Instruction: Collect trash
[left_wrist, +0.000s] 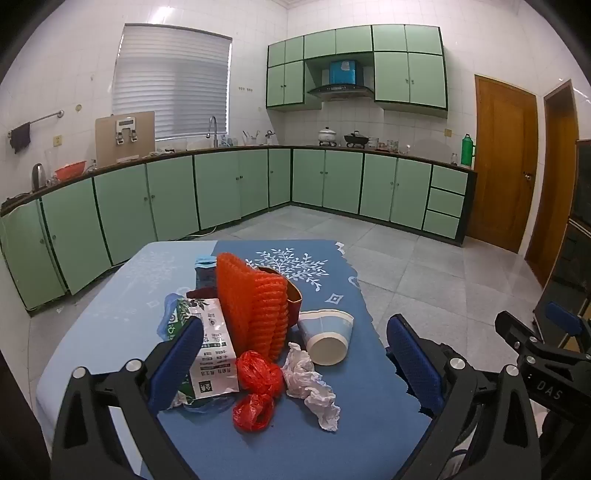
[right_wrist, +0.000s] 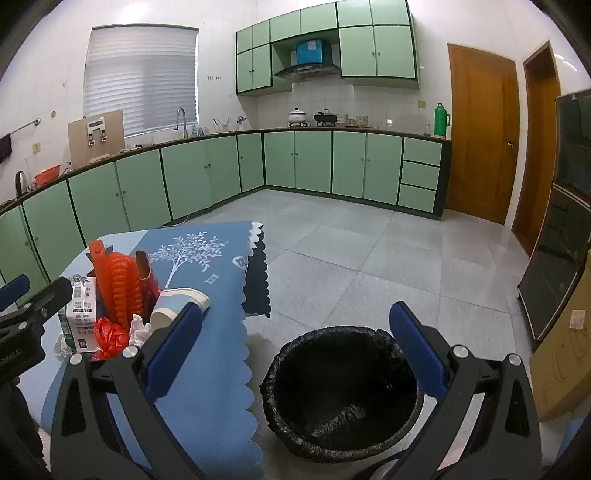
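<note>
Two grippers are held wide apart in the jaws, nothing between the pads: the left gripper (left_wrist: 295, 363) is poised over the near edge of the table (left_wrist: 110, 317), the right gripper (right_wrist: 301, 350) past its right edge, above the black-lined bin (right_wrist: 343, 395) on the floor. Trash is heaped mid-table: an orange foam net (left_wrist: 255, 302), a paper cup (left_wrist: 327, 338) on its side, crumpled tissue (left_wrist: 310, 384), a red plastic bag (left_wrist: 256, 387) and a printed carton (left_wrist: 214, 354).

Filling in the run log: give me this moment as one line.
left tool: open, empty | right tool: open, empty | trash pile: on table | bin: on floor, bag-lined | nothing collected yet
</note>
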